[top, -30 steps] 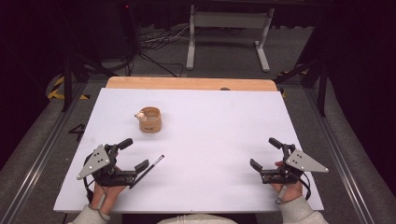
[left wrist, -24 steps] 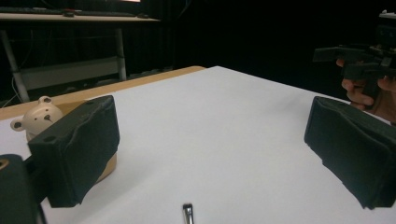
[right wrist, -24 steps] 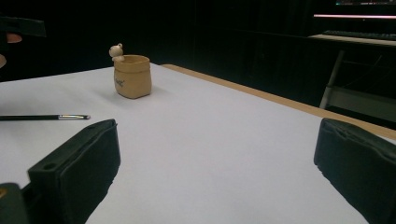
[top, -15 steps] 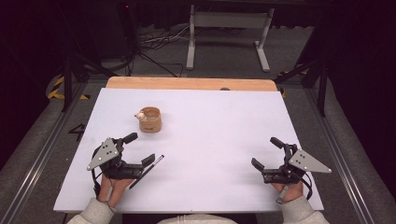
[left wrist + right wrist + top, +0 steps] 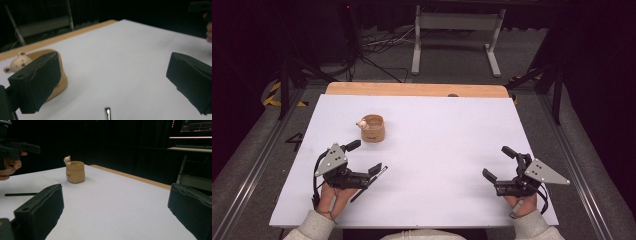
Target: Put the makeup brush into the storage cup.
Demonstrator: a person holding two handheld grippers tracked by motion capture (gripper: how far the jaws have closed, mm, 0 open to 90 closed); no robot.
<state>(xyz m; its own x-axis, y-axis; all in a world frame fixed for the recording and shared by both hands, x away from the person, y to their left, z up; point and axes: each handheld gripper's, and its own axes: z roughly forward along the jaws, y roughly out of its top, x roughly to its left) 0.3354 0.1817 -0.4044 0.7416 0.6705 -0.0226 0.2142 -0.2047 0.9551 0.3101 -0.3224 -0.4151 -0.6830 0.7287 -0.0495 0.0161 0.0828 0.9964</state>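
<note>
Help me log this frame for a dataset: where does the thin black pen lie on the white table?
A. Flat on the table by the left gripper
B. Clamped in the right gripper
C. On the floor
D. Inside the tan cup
A: the pen lies flat on the table beside the open left gripper, apart from the cup.

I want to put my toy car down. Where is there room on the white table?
Lots of room: the whole middle and right of the table, between the cup and the right gripper, is bare. The near left is busier: the left gripper hangs over a thin pen, with the cup just beyond.
</note>
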